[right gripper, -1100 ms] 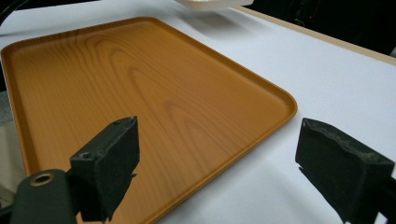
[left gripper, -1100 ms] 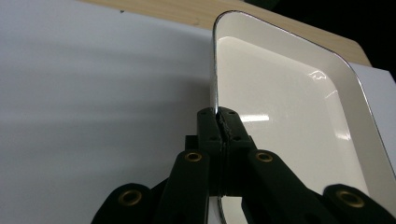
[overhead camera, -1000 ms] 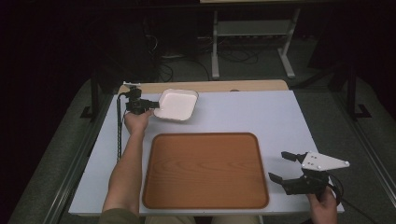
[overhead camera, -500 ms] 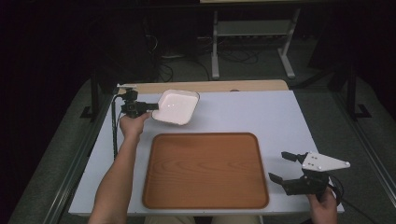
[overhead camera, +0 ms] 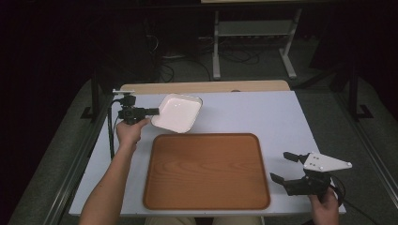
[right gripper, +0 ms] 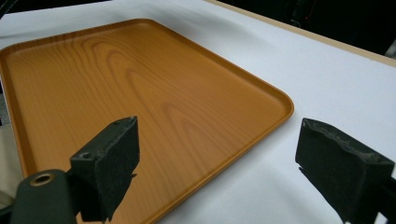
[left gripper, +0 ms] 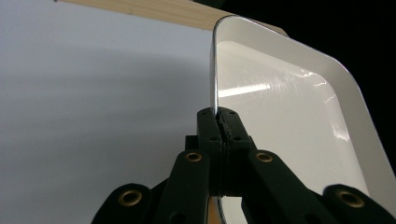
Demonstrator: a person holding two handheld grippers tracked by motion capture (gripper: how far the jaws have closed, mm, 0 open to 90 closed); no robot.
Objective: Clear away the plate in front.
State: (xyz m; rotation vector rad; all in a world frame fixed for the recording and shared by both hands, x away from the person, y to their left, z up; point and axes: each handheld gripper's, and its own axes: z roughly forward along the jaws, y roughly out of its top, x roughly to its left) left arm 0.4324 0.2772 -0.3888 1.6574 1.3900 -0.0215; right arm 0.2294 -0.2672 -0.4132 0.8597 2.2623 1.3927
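Left gripper view: the jaws of the left gripper (left gripper: 219,122) are pressed together on the thin rim of a white rectangular dish (left gripper: 280,112), so the dish is held by one edge only. In the high view this dish (overhead camera: 177,112) is seen at the far left part of the white table (overhead camera: 263,112), tilted, with its gripped side raised, just beyond the far left corner of the wooden tray (overhead camera: 206,171). The left hand (overhead camera: 130,131) is placed behind the gripper.

Right gripper view: the jaws of the right gripper (right gripper: 233,163) are spread wide and nothing is held between them; the near right corner of the tray is seen just beyond them.

The step in hand is judged to be the carrying of the dish to the tray. Because the grip is only on a narrow rim, the dish should be moved slowly and kept level, so that it is not twisted out of the pads. It should be lowered flat onto the wood before the jaws are opened.
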